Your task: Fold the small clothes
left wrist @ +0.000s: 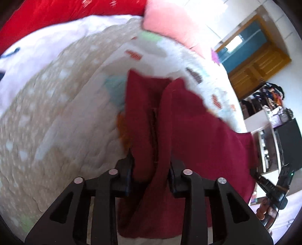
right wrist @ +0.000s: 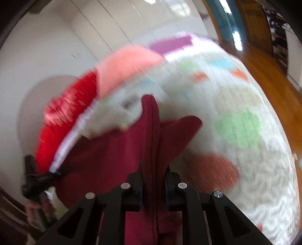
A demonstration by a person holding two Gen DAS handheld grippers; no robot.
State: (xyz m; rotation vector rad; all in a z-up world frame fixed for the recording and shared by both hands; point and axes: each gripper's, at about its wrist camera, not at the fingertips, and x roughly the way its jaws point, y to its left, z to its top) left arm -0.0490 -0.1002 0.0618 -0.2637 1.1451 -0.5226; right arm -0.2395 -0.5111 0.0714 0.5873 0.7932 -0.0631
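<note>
A dark red garment (left wrist: 198, 135) hangs between my two grippers above a quilted bedspread (left wrist: 66, 113). My left gripper (left wrist: 151, 169) is shut on one bunched edge of it, with folds rising past the fingers. My right gripper (right wrist: 153, 175) is shut on another edge of the same garment (right wrist: 113, 156), which stretches away to the left. In the left wrist view the right gripper (left wrist: 273, 188) shows at the lower right. In the right wrist view the left gripper (right wrist: 39, 179) shows at the lower left. Both views are blurred.
The bedspread (right wrist: 236, 132) is white with coloured patches. A pink pillow (left wrist: 169, 20) and a red pillow (left wrist: 56, 17) lie at its head. A wooden door (left wrist: 260, 62) and cluttered shelves (left wrist: 268, 105) stand to the right. The wooden floor (right wrist: 264, 75) borders the bed.
</note>
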